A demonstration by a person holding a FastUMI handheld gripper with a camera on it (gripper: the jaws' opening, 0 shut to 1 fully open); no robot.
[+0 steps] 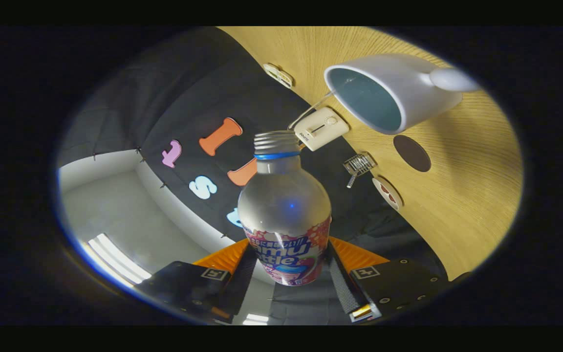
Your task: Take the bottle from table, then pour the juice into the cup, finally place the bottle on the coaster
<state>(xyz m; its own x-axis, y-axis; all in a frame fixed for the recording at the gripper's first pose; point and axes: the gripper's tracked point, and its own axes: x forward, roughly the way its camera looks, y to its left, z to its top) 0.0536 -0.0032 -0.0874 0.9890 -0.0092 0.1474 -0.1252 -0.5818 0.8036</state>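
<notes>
Tongs clenched on bottle, both fingers pressing label band, low on body so open neck stays free for pouring. Bottle tipped, uncapped mouth pointing toward 1 o'clock at cup. Cup stands on table beyond mouth, not yet under it. Coaster, dark disc, lies just beside cup, bare, kept for final set-down. Judgement: pour is step in hand.

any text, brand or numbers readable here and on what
Bottle label, clamped between the gripper's fingers: big blue letters cut off by the curve, no whole word reads; small print blurred.
White switch box: tiny mark, too small to read.
Cup, coaster: no text.
</notes>
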